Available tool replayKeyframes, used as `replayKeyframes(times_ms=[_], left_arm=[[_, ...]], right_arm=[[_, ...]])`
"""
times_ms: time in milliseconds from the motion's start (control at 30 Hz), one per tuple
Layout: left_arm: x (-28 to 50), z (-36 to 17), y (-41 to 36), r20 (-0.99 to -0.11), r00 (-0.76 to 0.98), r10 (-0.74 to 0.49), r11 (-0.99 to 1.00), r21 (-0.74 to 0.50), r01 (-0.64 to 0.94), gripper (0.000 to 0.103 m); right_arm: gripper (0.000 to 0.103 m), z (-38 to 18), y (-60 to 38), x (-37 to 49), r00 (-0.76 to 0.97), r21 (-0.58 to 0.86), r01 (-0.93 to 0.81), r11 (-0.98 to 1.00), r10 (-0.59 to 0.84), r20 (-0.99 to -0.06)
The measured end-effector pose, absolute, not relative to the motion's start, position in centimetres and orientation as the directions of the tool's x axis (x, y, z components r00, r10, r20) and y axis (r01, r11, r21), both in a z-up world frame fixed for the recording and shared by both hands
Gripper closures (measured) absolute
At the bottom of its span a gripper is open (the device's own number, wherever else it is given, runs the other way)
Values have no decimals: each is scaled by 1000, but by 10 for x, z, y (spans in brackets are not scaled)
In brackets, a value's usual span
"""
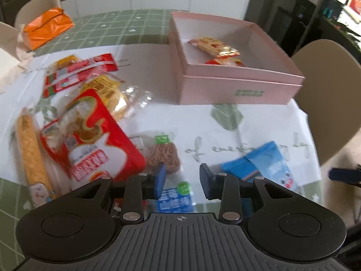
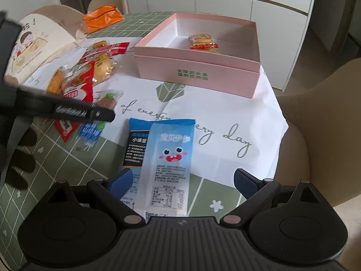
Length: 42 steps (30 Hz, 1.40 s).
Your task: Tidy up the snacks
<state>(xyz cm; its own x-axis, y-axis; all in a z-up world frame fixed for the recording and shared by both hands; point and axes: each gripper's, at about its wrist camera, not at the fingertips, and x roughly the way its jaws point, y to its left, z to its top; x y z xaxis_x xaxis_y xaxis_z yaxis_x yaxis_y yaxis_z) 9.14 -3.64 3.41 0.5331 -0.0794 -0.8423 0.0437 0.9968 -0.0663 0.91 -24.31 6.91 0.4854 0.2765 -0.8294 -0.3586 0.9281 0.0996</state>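
Note:
A pink box (image 1: 239, 83) stands open at the far right of the table, with a few red-and-gold wrapped snacks (image 1: 214, 47) inside. My left gripper (image 1: 182, 178) hovers open with a narrow gap over a brown cookie in clear wrap (image 1: 164, 155) and a blue-labelled clear packet (image 1: 174, 197); nothing is pinched. My right gripper (image 2: 182, 181) is wide open, and a light blue packet with a cartoon face (image 2: 169, 155) lies between its fingers, untouched by the pads. A dark blue packet (image 2: 136, 144) lies under that one. The pink box (image 2: 196, 72) sits beyond.
A big red pack (image 1: 94, 140), a long yellow snack (image 1: 31, 151) and several other wrapped snacks lie in a heap at the left. An orange bag (image 1: 47, 28) sits at the far left. Beige chairs (image 2: 327, 113) ring the table. The left gripper's body (image 2: 83, 113) crosses the right wrist view.

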Motion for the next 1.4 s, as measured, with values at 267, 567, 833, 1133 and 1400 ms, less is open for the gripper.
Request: replayKeyframes(times_ms=[267, 567, 833, 1133, 1400], left_arm=[[103, 31, -25, -851, 521, -71, 997, -63, 34, 63], [124, 22, -35, -845, 529, -73, 997, -41, 71, 58], [77, 28, -25, -860, 488, -146, 989, -134, 60, 61], [12, 29, -10, -836, 519, -177, 974, -223, -27, 61], [1, 28, -12, -816, 551, -174, 974, -223, -24, 60]], right_arm=[[6, 63, -247, 2, 471, 104, -353, 930, 272, -839], [6, 61, -242, -2, 464, 100, -373, 923, 278, -841], [6, 73, -221, 13, 480, 103, -398, 912, 302, -824], [9, 48, -184, 64, 409, 110, -304, 946, 235, -882], [18, 77, -166, 51, 493, 64, -411, 909, 281, -824]])
